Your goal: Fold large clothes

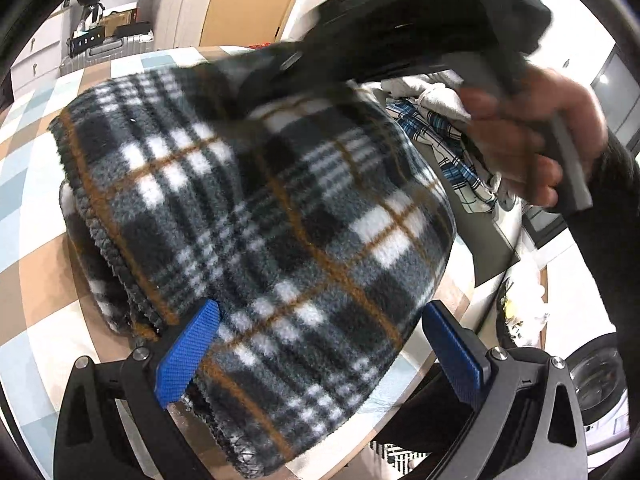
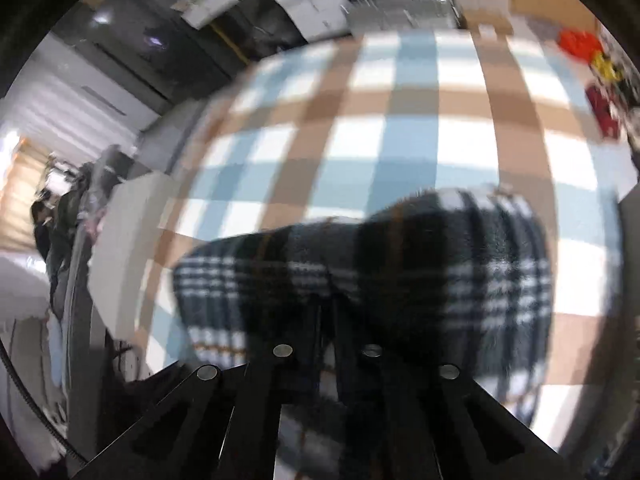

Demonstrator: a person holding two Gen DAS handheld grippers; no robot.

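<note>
Left gripper (image 1: pixel 320 356): jaws wide apart, blue pads (image 1: pixel 186 354) on both fingers visible, nothing pinched. The plaid fleece garment (image 1: pixel 256 208) lies bunched and partly folded on the tabletop (image 1: pixel 36 264), straight ahead of the left jaws and spilling back between them; its near hem hangs down below the left-hand pad, fabric brushing that pad, not clamped. Fleece is grey-black-white check with orange-brown lines, stitched edge showing along its left side, a second layer tucked under it there.

Right gripper (image 2: pixel 328 304): jaws drawn together, and they look clamped on a fold of the same fleece garment (image 2: pixel 420 272), which bunches up right at the fingertips and spreads to either side of them. The view is heavily motion-blurred, so the exact contact is hard to read. In the left wrist view the right gripper (image 1: pixel 288 68) shows as a dark blurred body at the far upper edge of the fleece, with the person's right hand (image 1: pixel 532 140) wrapped around its grey handle, dark sleeve behind.

Tabletop is covered in a checked cloth, blue, white and tan squares (image 2: pixel 400 120), seen beyond the right jaws. To the right of the left jaws, off the tabletop edge, a pile of other clothes (image 1: pixel 448 136), blue-white check and plain white. Background cupboards and a suitcase are far ahead and unclear.
</note>
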